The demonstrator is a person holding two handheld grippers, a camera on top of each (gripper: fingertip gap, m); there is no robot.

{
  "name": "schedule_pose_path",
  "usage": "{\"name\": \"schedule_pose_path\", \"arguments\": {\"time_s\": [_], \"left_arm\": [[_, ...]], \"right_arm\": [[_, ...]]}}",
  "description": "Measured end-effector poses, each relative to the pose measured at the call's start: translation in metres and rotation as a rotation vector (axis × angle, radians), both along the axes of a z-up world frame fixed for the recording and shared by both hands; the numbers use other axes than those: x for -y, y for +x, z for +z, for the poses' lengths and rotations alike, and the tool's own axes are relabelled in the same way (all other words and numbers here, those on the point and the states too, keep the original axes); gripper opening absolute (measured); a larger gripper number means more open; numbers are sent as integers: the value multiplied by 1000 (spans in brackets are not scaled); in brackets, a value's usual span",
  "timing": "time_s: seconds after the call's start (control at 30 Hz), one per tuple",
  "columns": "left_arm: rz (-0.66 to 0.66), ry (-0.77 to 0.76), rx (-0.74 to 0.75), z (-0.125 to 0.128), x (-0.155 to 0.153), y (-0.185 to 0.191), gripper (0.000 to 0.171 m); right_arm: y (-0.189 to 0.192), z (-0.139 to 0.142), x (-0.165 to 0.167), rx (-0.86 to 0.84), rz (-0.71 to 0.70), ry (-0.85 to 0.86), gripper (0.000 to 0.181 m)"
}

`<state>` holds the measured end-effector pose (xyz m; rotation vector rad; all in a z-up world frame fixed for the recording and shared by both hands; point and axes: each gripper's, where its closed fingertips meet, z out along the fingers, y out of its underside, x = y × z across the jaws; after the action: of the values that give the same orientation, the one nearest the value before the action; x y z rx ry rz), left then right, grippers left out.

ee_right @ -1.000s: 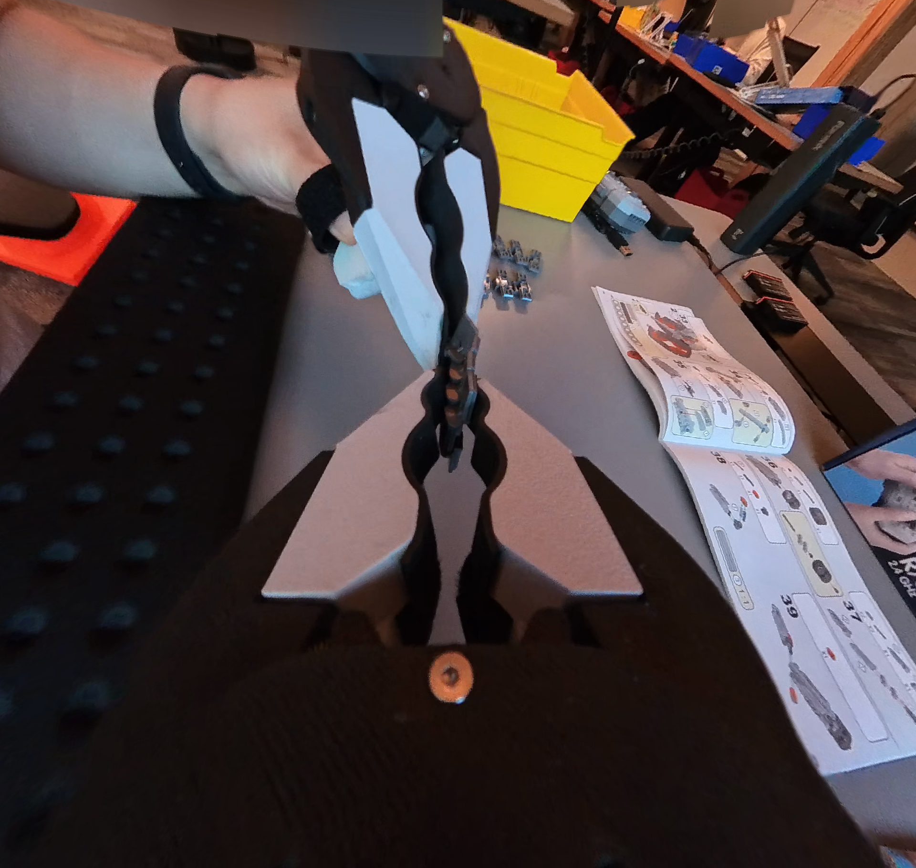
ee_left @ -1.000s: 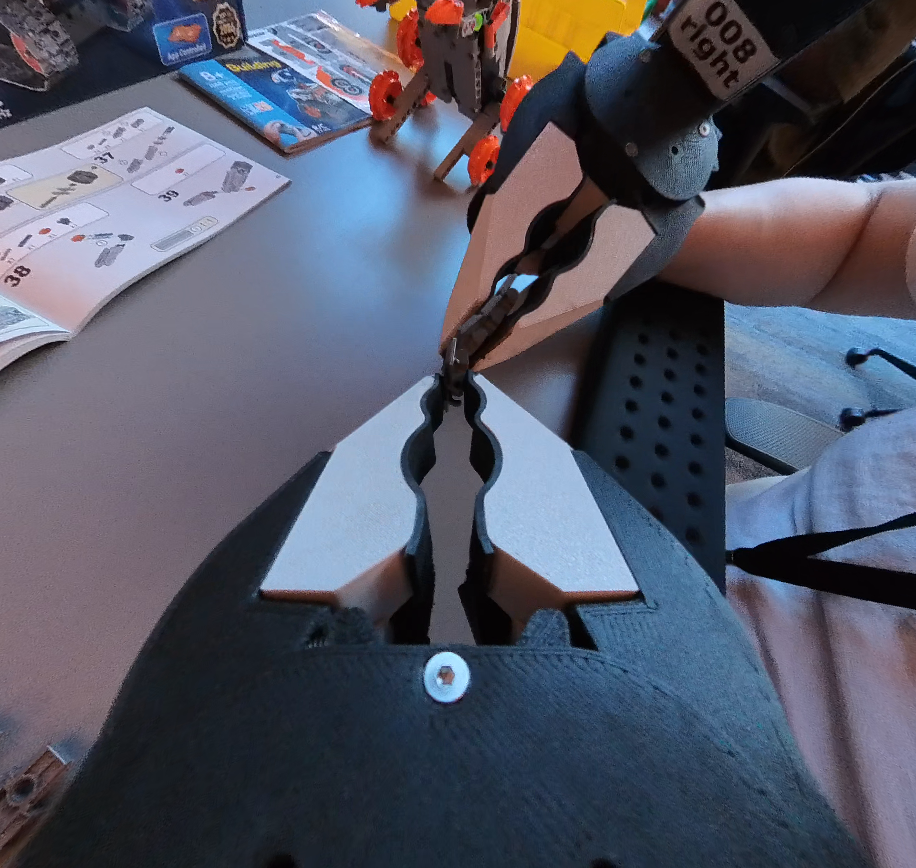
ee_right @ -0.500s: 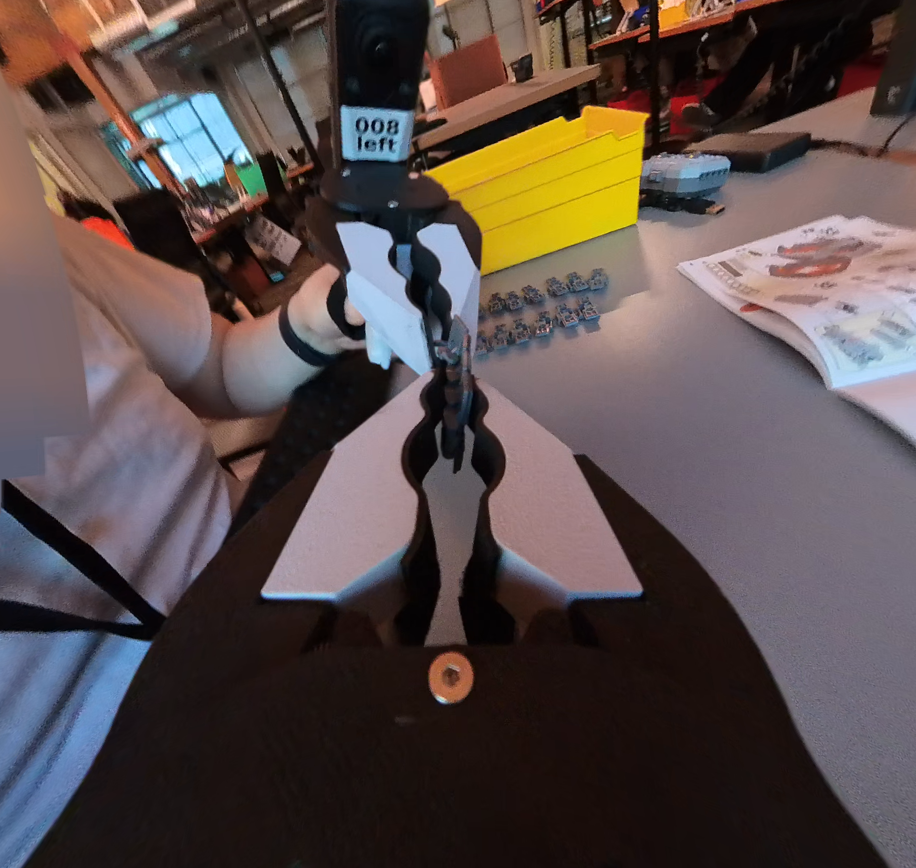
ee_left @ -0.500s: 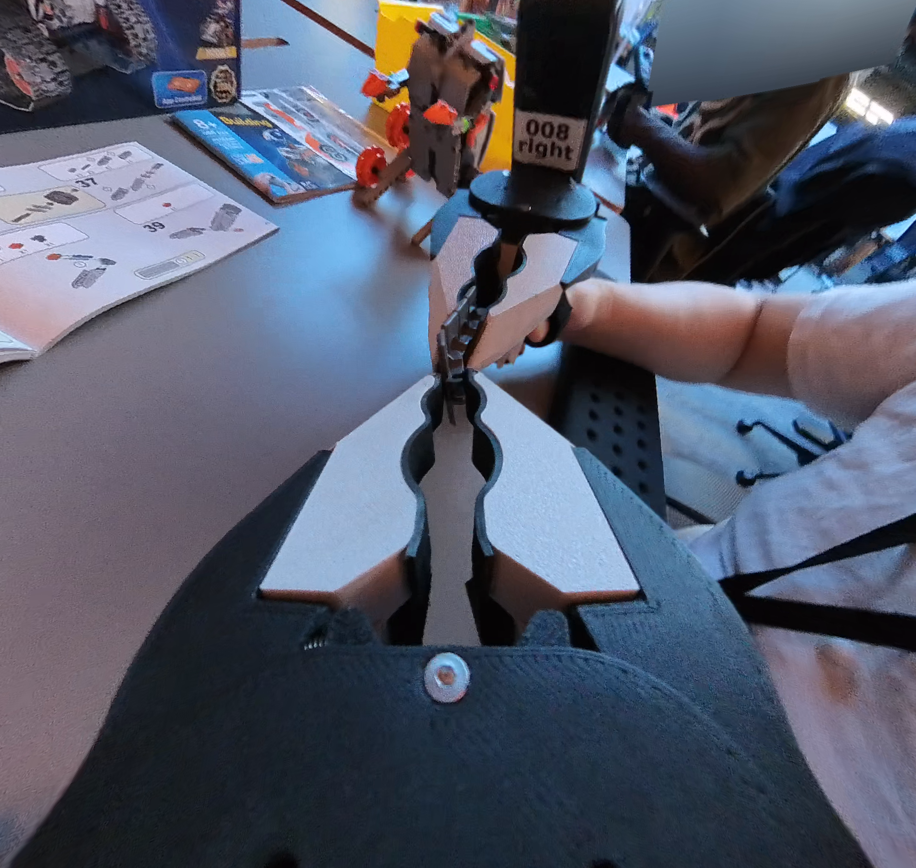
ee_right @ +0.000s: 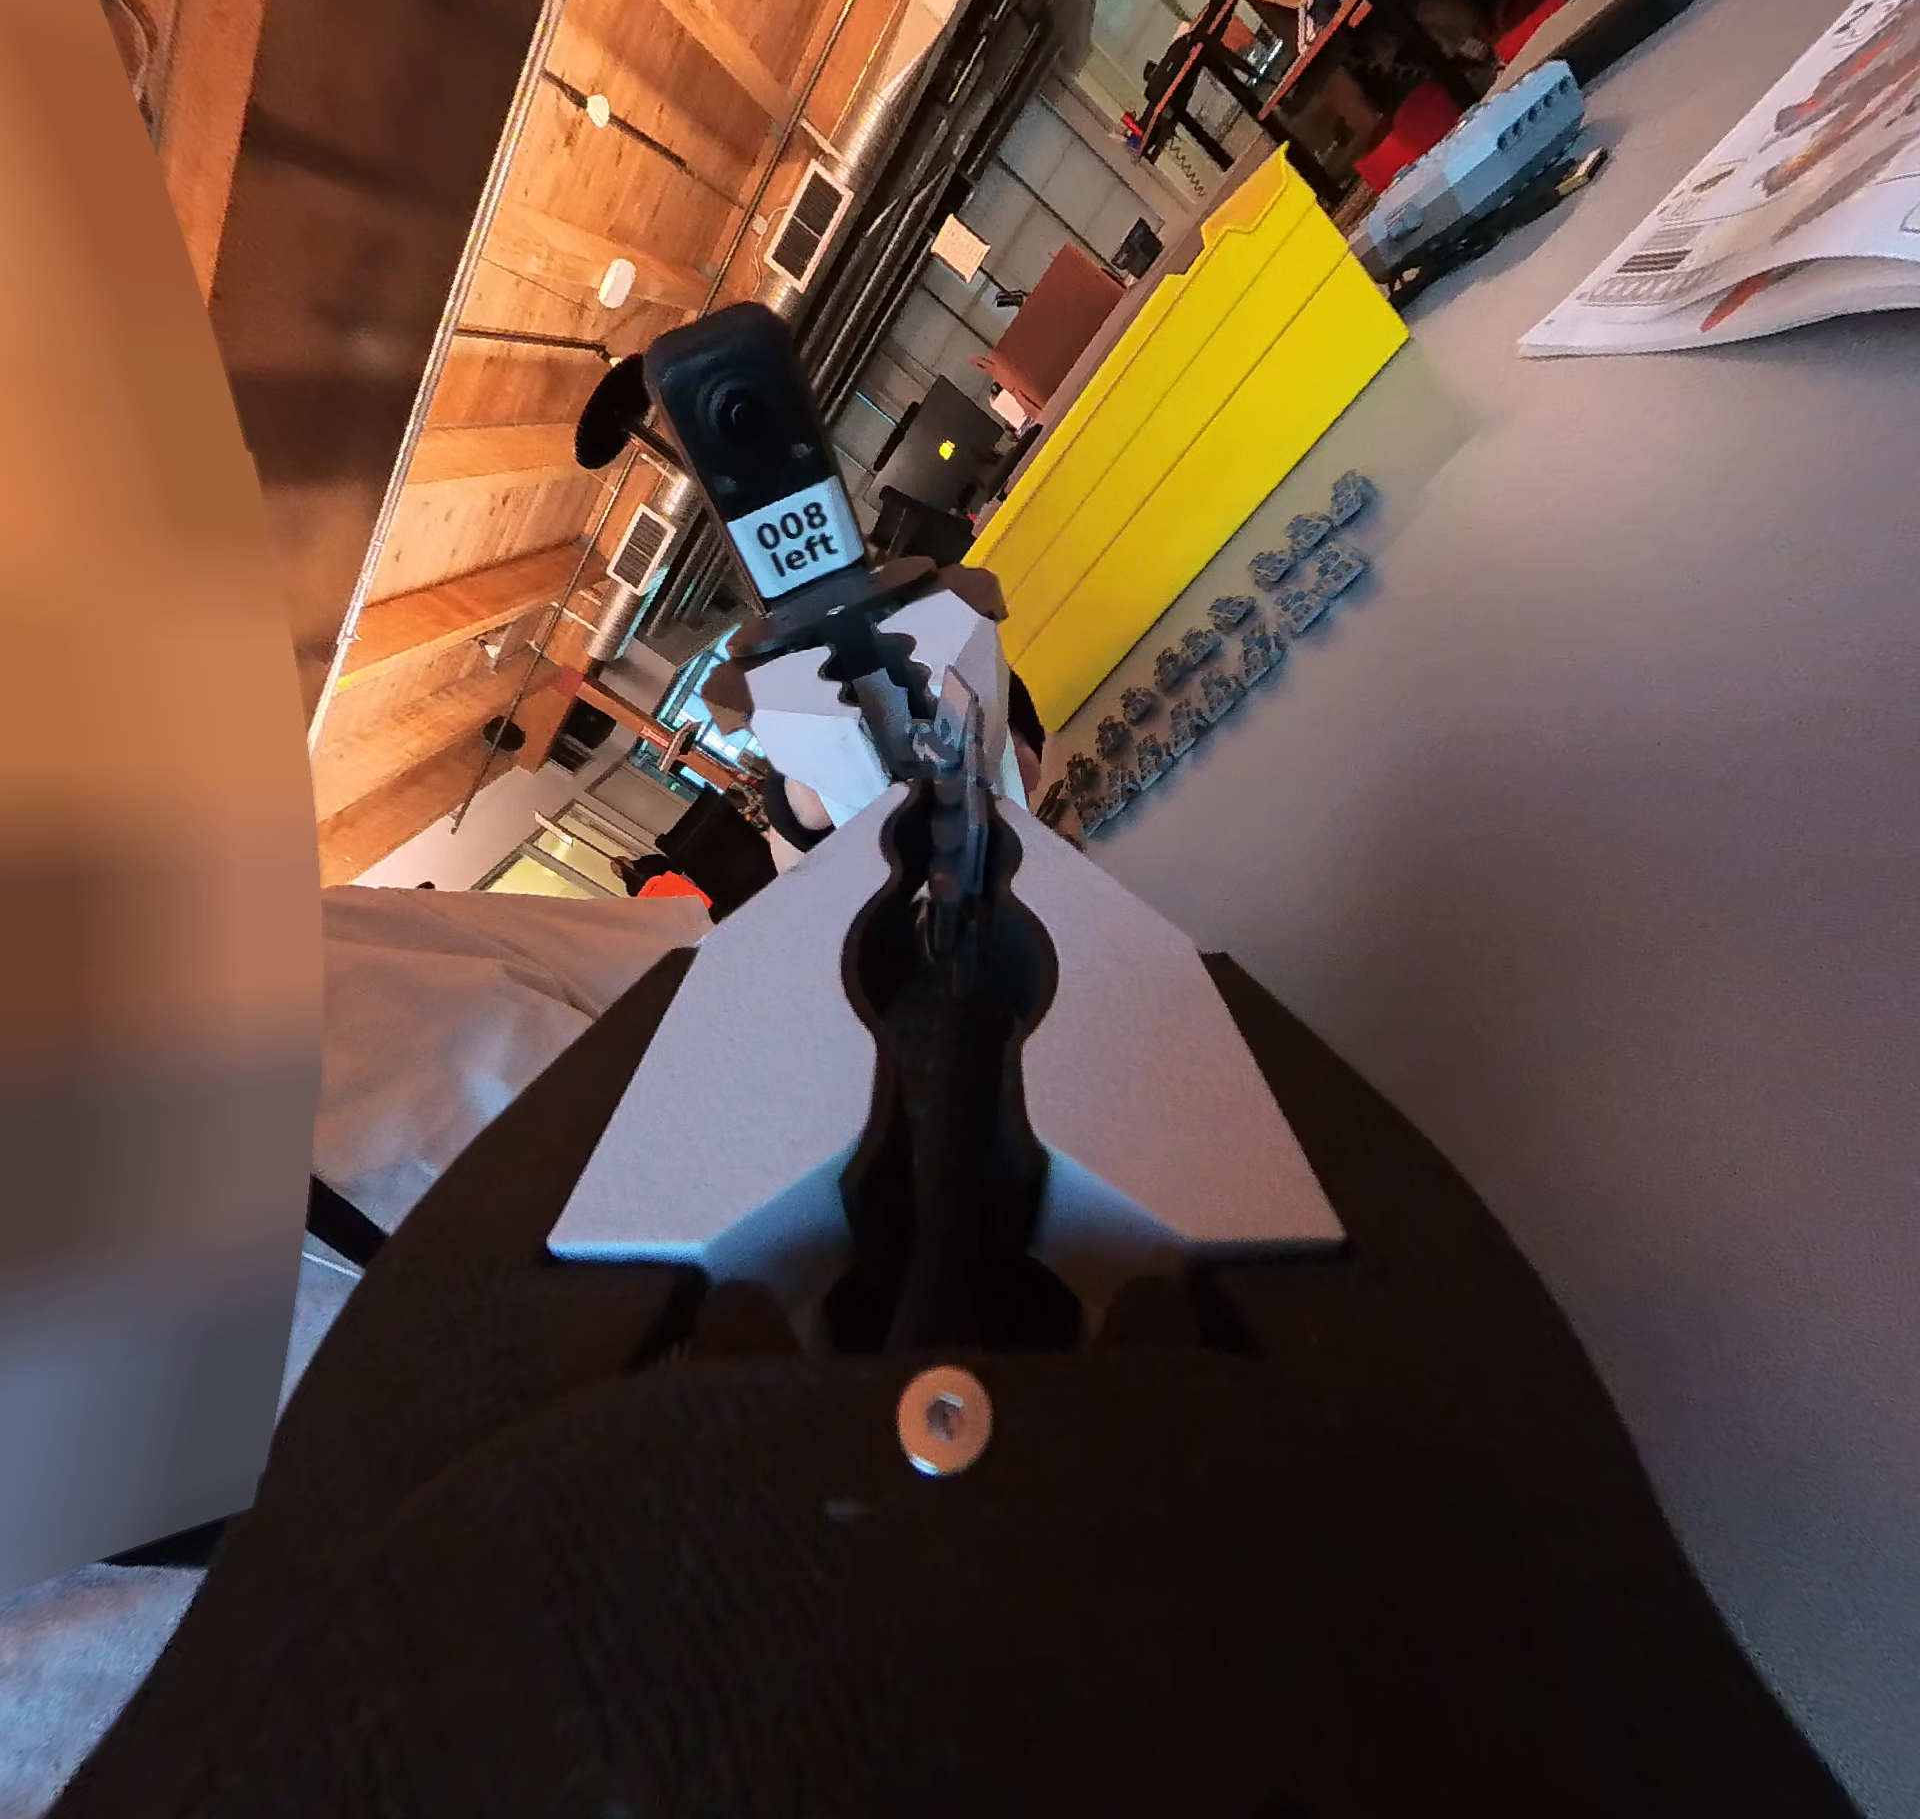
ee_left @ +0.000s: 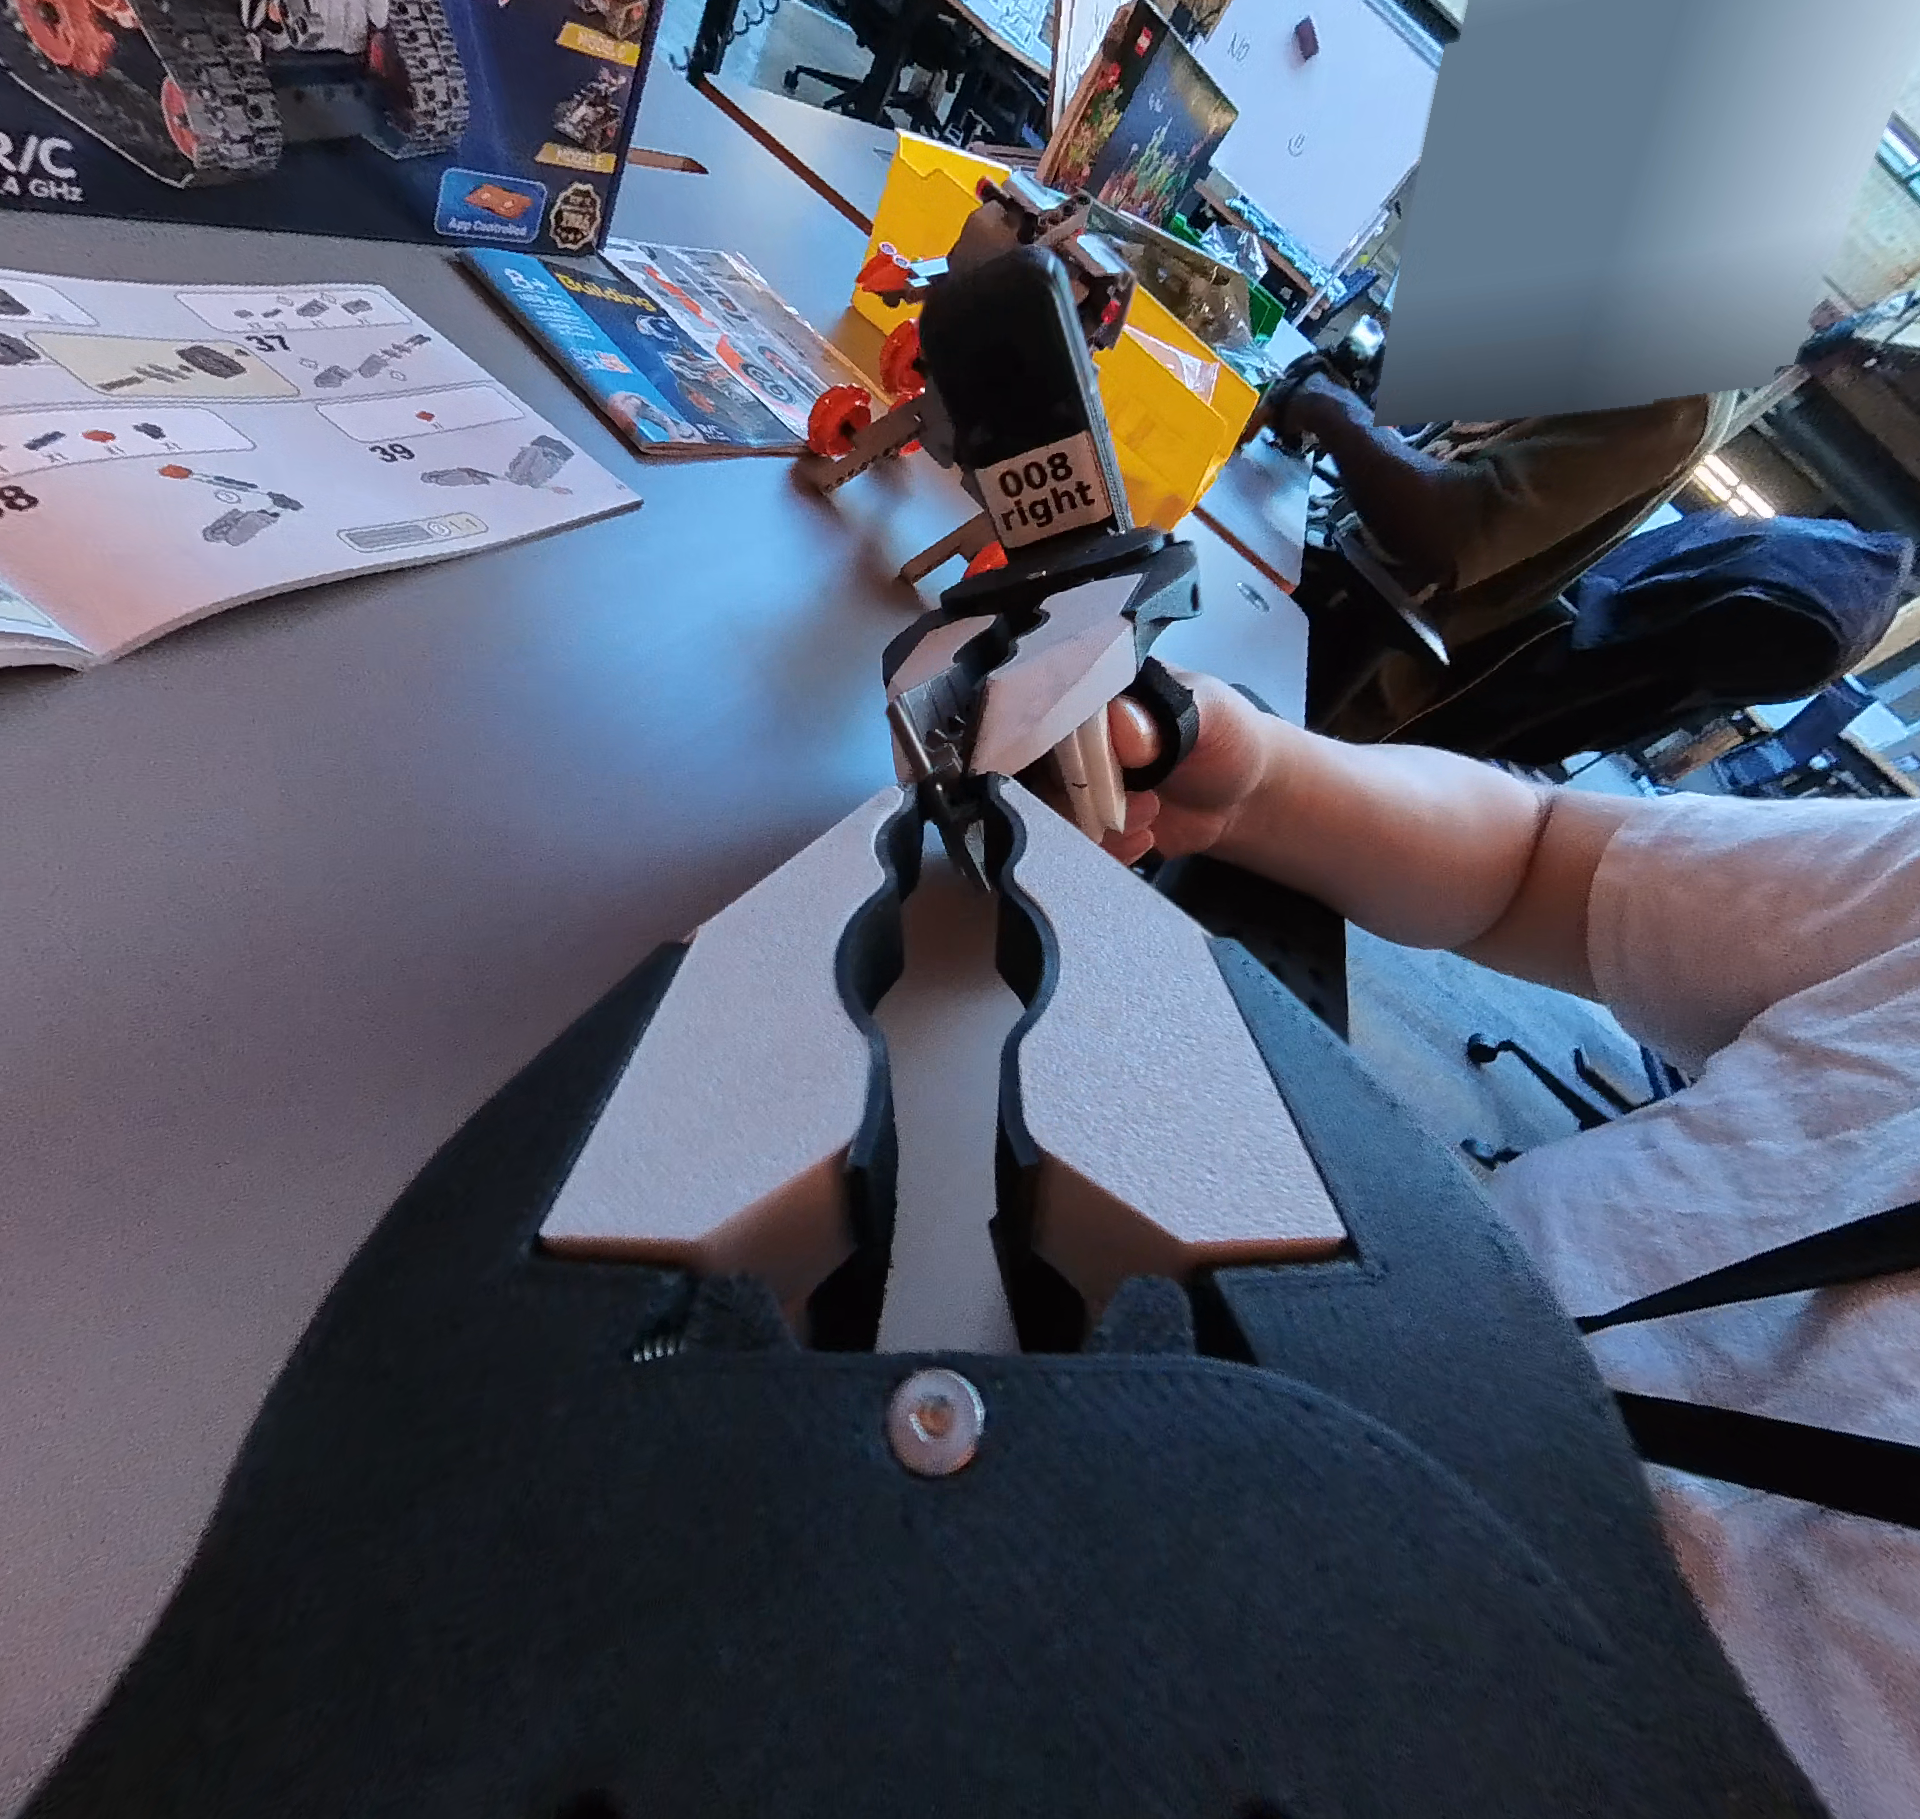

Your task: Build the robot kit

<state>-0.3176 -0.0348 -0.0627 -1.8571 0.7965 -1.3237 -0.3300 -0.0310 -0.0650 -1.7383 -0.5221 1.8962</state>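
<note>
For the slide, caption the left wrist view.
Left gripper and right gripper pinch one small dark track piece above grey table.

Black tongs (ee_left: pixel 951 813) with grey wavy-edged fingers (ee_left: pixel 727 1042).

A: What can't you make out in the left wrist view?

B: The small dark piece (ee_left: pixel 951 803) where the two grippers meet. Its shape is lost between the fingers (ee_left: pixel 727 1042), and the far end sits hidden inside the right gripper (ee_left: pixel 940 720). The instruction booklet (ee_left: pixel 260 450) and the toy box (ee_left: pixel 312 55) run off the left and top edges.

A: And the right wrist view?

B: The strip (ee_right: pixel 961 782) is blurred, and whether it is one part or several linked, I cannot tell. The little grey pieces (ee_right: pixel 1226 647) on the worktop (ee_right: pixel 1558 834) are too small to identify. An open booklet (ee_right: pixel 1766 211) is cut by the right edge.
</note>
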Motion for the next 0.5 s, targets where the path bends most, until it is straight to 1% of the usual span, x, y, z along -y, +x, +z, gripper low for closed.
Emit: {"name": "schedule_pose_path", "arguments": {"time_s": [0.1, 0.27, 0.4, 0.5], "left_arm": [[10, -14, 5, -1, -1, -1, 8], [16, -28, 1, -4, -1, -2, 9], [18, -62, 54, 1, -3, -7, 12], [14, -80, 52, -2, -4, -8, 7]], "right_arm": [[0, 0, -1, 14, -19, 20, 5], [-1, -4, -3, 18, -24, -1, 5], [3, -3, -8, 17, -52, -5, 4], [4, -5, -8, 24, -51, 0, 5]]}}
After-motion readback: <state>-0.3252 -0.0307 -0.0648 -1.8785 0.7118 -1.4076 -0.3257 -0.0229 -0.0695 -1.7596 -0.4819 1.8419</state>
